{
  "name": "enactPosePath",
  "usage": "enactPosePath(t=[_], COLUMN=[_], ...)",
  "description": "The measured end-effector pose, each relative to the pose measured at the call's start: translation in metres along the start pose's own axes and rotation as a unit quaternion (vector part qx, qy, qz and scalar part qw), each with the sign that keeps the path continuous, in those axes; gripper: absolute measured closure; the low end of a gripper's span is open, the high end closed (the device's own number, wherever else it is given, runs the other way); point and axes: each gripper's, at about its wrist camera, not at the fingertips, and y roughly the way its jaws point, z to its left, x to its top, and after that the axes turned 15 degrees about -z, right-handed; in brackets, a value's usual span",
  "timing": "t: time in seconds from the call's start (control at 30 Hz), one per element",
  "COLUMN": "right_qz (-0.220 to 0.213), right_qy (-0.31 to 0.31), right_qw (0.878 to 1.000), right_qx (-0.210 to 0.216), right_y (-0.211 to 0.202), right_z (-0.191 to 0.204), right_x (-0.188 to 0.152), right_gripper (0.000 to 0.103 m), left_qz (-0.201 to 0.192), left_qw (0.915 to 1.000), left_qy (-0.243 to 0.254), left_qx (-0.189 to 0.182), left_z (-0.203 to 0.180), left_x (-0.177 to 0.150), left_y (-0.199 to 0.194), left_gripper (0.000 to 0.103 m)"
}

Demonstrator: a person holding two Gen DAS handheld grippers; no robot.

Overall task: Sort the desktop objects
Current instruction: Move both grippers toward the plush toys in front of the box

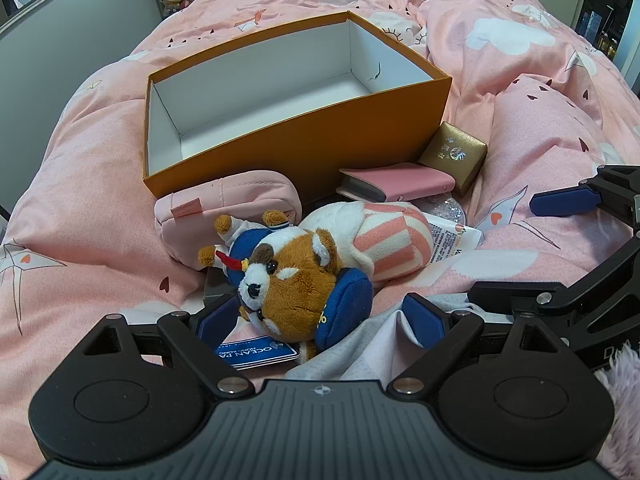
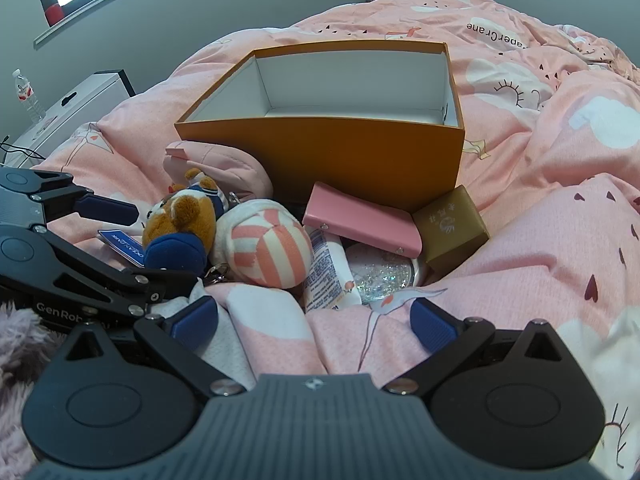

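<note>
Pink bedding [image 1: 540, 128] printed with white clouds and paper cranes covered the bed and carried everything. An orange box [image 1: 304, 136] with a white inside sat open and empty on it. Against the box's near wall lay the things to sort, heaped together in a dip of the quilt. A pink pouch [image 1: 232, 204] leaned on the box's left corner. Just in front of it lay a red panda toy [image 1: 296, 280] in a blue cap, with a blue paper tag [image 1: 258, 350] under its head. Touching the toy on its right was a round plush with pink and white stripes [image 1: 390, 240]. Behind that lay a pink notebook [image 1: 400, 182], and a small gold box [image 1: 454, 152] stood tilted beside it against the orange wall. A white tube [image 2: 330, 276] and a glittery round case [image 2: 382, 276] lay partly under the notebook.

The left hand-held gripper [image 1: 320, 320] had its blue pads spread wide on either side of the panda's head, not pressing it. The right hand-held gripper [image 2: 314, 322] hung with its pads wide apart over bare quilt, just short of the tube.
</note>
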Motion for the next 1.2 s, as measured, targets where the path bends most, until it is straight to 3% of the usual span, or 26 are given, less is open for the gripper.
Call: enactPosePath(t=[0.97, 1.2], right_qz=[0.0, 0.001], right_qy=[-0.003, -0.021], right_qw=[1.0, 1.0], right_qx=[0.001, 0.009], right_y=[0.001, 0.004], right_z=[-0.001, -0.003], right_x=[0.002, 0.017], right_gripper=[0.002, 0.012], left_qz=[0.002, -0.006], left_qw=[0.9998, 0.9988], left_qy=[0.009, 0.008], left_qx=[-0.016, -0.048], left_z=[0.001, 0.008], left_x=[0.004, 0.018], left_y=[0.0, -0.009], left_gripper=[0.0, 0.018])
